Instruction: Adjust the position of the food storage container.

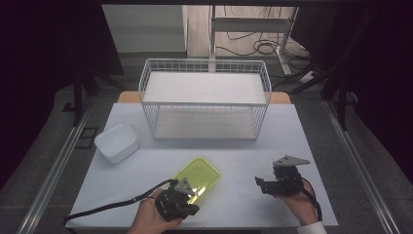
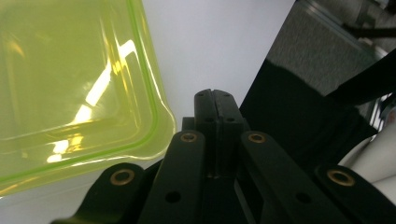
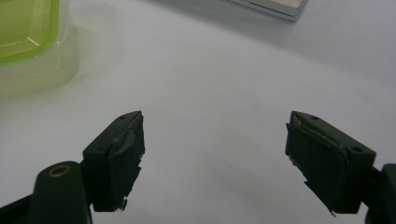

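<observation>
A yellow-green see-through container with its lid on lies on the white table near the front. My left gripper is at the container's near corner, held in a hand. In the left gripper view its jaws are pressed together with nothing between them, and the container lies just to their left. My right gripper hovers to the container's right, pointing at it. Its jaws stand wide apart over bare table, with the container farther off at the upper left.
A white wire rack with two shelves stands at the back middle of the table. A white lidded box sits at the left. The table's front edge runs just below both hands. Dark stands and cables lie beyond the table.
</observation>
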{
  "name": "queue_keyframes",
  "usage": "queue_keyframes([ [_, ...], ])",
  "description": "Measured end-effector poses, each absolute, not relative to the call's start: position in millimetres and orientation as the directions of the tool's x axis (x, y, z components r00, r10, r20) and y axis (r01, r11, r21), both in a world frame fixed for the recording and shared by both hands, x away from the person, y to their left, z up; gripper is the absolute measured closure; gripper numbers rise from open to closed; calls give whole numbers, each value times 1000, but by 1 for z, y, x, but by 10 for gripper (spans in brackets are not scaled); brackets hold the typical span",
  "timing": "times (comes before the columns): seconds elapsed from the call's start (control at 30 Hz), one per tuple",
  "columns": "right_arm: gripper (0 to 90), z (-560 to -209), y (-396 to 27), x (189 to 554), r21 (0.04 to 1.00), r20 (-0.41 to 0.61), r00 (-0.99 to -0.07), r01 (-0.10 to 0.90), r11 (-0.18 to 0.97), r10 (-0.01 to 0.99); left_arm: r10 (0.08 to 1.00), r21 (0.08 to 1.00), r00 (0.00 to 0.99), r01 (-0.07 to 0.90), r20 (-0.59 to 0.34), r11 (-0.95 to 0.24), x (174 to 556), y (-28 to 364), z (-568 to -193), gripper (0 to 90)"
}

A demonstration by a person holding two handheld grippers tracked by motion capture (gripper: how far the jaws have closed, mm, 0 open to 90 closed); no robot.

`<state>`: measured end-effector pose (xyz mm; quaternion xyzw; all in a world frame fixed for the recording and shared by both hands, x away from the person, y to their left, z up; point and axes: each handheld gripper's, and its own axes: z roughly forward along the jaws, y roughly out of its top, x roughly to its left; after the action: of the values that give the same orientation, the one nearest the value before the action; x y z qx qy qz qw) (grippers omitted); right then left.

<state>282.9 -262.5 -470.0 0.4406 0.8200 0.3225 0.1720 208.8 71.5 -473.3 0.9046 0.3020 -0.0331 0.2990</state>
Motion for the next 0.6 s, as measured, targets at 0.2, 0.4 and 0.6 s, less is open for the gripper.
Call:
queue_keyframes([
  [0.2,198,-471,-263,283,680,0,-548,614,402,836,553,495,814,559,-176,-665,210,67,-483,899],
  [0.4,198,-471,-263,283,679,-4,-548,613,404,836,569,485,812,553,-131,-677,213,71,-483,899],
  [0.6,198,-470,-265,283,684,-9,-545,608,403,838,601,483,791,574,-116,-662,222,82,-483,898],
])
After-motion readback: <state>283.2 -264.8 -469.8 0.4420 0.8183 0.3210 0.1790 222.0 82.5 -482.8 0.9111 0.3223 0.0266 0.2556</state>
